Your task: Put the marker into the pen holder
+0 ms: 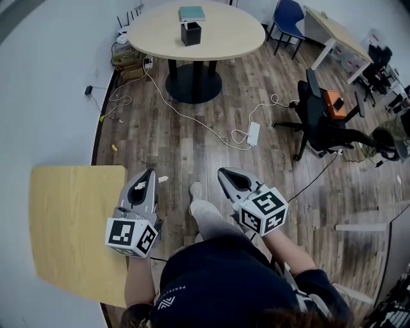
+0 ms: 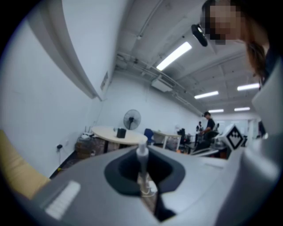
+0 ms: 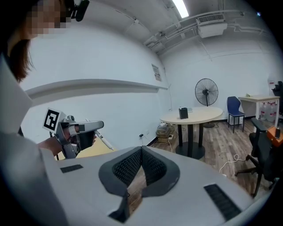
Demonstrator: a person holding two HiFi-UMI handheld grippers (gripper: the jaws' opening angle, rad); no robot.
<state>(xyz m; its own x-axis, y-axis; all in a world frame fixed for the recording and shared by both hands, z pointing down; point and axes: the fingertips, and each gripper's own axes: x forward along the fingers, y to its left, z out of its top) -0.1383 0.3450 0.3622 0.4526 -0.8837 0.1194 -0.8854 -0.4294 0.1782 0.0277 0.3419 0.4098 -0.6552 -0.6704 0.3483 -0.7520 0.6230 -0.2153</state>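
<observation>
Left gripper (image 1: pixel 149 174) jaws clamp the marker (image 2: pixel 142 155), tip protruding; right gripper (image 1: pixel 225 174) closed, empty; pen holder (image 1: pixel 190 33) well apart.

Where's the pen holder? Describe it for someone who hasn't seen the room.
Find the round beige table at the far end of the room. The pen holder stands near its middle: a black upright box, unlike the flat teal pad lying just behind it.

Tally is: left gripper (image 1: pixel 151 174) + right gripper (image 1: pixel 225 173) = 2, 1 marker (image 2: pixel 142 154), 1 pen holder (image 1: pixel 190 33), 1 teal book (image 1: pixel 191 13), 3 tbls — round table (image 1: pixel 160 32), square table (image 1: pixel 70 218), desk (image 1: pixel 333 29) — 2 chairs clearly seen (blue chair (image 1: pixel 288 16), black office chair (image 1: pixel 320 118)), 1 fan (image 3: pixel 206 92), 1 power strip (image 1: pixel 253 133).
</observation>
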